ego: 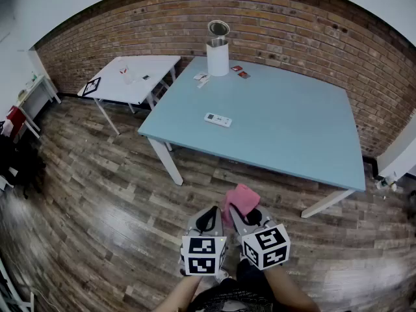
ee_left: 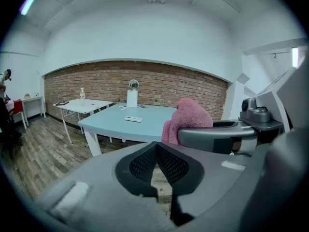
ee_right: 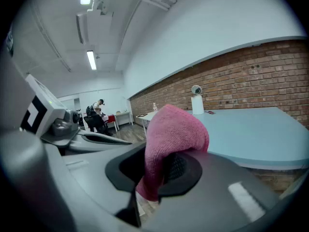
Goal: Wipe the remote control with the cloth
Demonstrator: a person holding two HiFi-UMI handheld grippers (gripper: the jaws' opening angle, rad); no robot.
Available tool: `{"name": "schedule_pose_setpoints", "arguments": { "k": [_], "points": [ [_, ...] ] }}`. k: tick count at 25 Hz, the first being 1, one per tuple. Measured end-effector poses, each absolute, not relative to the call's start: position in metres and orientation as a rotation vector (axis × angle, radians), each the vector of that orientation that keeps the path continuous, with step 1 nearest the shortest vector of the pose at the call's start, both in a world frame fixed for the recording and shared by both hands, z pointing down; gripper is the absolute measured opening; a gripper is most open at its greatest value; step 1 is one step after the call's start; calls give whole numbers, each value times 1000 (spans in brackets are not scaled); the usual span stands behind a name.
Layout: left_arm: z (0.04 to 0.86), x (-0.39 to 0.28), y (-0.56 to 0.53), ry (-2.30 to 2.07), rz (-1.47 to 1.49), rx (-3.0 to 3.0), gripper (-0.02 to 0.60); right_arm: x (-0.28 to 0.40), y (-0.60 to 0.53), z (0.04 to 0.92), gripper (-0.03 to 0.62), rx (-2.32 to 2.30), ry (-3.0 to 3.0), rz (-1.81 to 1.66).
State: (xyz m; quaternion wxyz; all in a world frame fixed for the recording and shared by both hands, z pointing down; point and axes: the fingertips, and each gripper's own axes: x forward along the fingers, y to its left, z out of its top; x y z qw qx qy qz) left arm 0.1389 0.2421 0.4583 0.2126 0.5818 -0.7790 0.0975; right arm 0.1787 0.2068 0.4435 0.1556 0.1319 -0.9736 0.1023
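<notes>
The head view looks steeply down from above the person's arms. The left gripper (ego: 210, 212) and right gripper (ego: 245, 214) sit close at its bottom edge, and the rectangular pale blue table (ego: 292, 129) stands well ahead against a red brick wall (ego: 292, 31). The left gripper view sits low behind its own jaws, facing almost level toward that distant table. The right gripper view, tilted, faces the same table past a soft pink cloth (ee_right: 174, 129) close to the lens. All three views share the table and wall, and each gripper view catches the other gripper at its side.
</notes>
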Motion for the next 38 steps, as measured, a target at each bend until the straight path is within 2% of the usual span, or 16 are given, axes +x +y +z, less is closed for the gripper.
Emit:
{"name": "schedule_pose_setpoints", "arguments": {
  "k": [18, 38],
  "points": [
    [472, 95, 215, -2136, 280, 1601, -3, 134, 186, 466, 64, 347, -2757, 347],
    [498, 1, 69, -2096, 345, 1528, -2, 46, 36, 483, 64, 256, -2724, 422]
  ]
}}
